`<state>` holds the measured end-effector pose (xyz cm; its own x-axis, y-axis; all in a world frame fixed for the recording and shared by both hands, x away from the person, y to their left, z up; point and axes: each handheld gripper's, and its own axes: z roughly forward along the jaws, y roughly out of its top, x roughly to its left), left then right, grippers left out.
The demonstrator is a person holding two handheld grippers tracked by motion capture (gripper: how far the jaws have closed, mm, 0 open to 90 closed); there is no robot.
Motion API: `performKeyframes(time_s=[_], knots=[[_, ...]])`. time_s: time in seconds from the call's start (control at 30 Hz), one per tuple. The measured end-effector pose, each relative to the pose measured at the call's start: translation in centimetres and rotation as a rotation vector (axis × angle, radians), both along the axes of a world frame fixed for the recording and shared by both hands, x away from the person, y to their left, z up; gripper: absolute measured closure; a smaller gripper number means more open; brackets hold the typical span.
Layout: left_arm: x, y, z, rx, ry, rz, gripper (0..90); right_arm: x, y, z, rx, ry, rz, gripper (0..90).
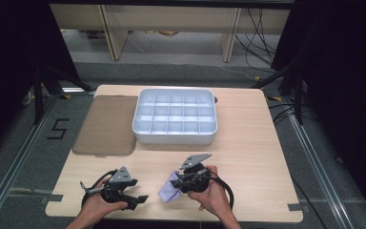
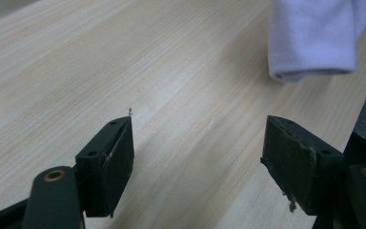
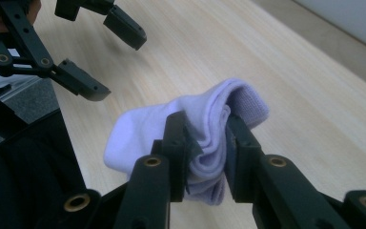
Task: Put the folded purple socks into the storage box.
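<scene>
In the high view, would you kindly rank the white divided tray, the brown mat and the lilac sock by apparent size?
1. White divided tray
2. Brown mat, nearly as large, so this order is unsure
3. Lilac sock, clearly smallest, clamped in the right gripper

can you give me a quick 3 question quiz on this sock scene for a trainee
1. True or false: the left gripper has something between its fingers.
2. What does the right gripper hold? A) sock B) lid C) cable
3. The compartment tray on the table: does anything lie in it, as far as the high view shows?

Key
1. False: its fingers stand apart over bare wood.
2. A: the fingers pinch the folded pale purple sock.
3. No, its compartments look empty; the brown lid lies flat to its left.
</scene>
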<state>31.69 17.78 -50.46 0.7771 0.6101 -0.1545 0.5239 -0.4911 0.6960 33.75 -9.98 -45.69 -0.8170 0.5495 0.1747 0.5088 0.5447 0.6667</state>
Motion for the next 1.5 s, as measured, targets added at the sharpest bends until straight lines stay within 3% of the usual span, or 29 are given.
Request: performKeyframes(time_s=[0.07,0.1,0.13,0.2,0.23,0.4,0.53,0.57,0.6,0.63,0.73,0.8,0.93,0.97,1.13,1.2,1.33,1.43,1.5], knots=[[0.1,0.1,0.1,0.021,-0.012,-0.024,24.9,0.1,-0.2,0.5,-0.015,-0.025,0.005,73.9],[0.0,0.0,0.1,0.016,-0.011,-0.016,24.6,0.1,-0.3,0.7,-0.013,-0.019,0.001,73.9],[0.0,0.0,0.0,0.012,-0.005,0.006,24.5,0.2,-0.3,0.6,-0.002,-0.042,0.01,73.9],[0.0,0.0,0.1,-0.001,-0.014,0.0,24.4,0.2,-0.6,1.1,-0.021,-0.036,0.001,73.9],[0.1,0.2,0.2,0.02,-0.016,-0.017,24.3,0.2,-0.7,1.3,-0.012,-0.045,-0.016,73.9],[0.1,0.1,0.2,0.003,-0.015,-0.006,24.3,0.7,-1.3,2.0,-0.026,-0.042,-0.024,73.9],[0.2,0.1,0.2,0.017,-0.013,-0.007,24.3,1.4,-1.7,2.7,-0.044,-0.047,-0.045,73.9],[0.2,0.1,0.2,0.018,-0.014,-0.009,24.3,1.8,-1.9,2.8,-0.054,-0.071,-0.034,73.9],[0.2,0.1,0.2,0.018,-0.013,-0.008,24.3,1.8,-1.9,3.0,-0.049,-0.047,-0.05,73.9],[0.2,0.1,0.2,0.018,-0.008,-0.015,24.3,2.1,-2.1,3.1,-0.053,-0.074,-0.043,73.8],[0.2,0.1,0.2,0.018,-0.005,-0.013,24.2,2.6,-2.5,3.7,-0.07,-0.07,-0.047,73.9],[0.1,-0.1,0.1,-0.004,0.0,0.003,24.1,3.0,-2.8,4.2,-0.077,-0.074,-0.053,73.9],[0.2,0.0,0.0,0.017,0.003,-0.007,23.9,3.8,-3.2,5.1,-0.074,-0.073,-0.083,73.9],[0.1,-0.2,0.0,-0.013,0.01,0.007,23.9,4.0,-3.3,5.3,-0.076,-0.067,-0.087,73.8],[0.3,0.1,0.2,0.018,-0.005,-0.021,23.9,4.9,-3.7,6.0,-0.091,-0.088,-0.095,73.8],[0.2,0.0,0.1,0.005,-0.002,-0.012,23.9,5.3,-3.8,6.5,-0.094,-0.072,-0.103,73.8],[0.2,0.0,0.1,0.003,-0.001,-0.012,23.9,6.0,-4.0,7.3,-0.11,-0.087,-0.103,73.8],[0.2,0.0,0.1,0.0,-0.001,-0.01,23.8,6.3,-4.0,8.1,-0.117,-0.081,-0.145,73.9],[0.2,0.0,0.1,0.0,0.0,-0.01,23.8,6.4,-4.1,8.4,-0.122,-0.078,-0.132,73.8]])
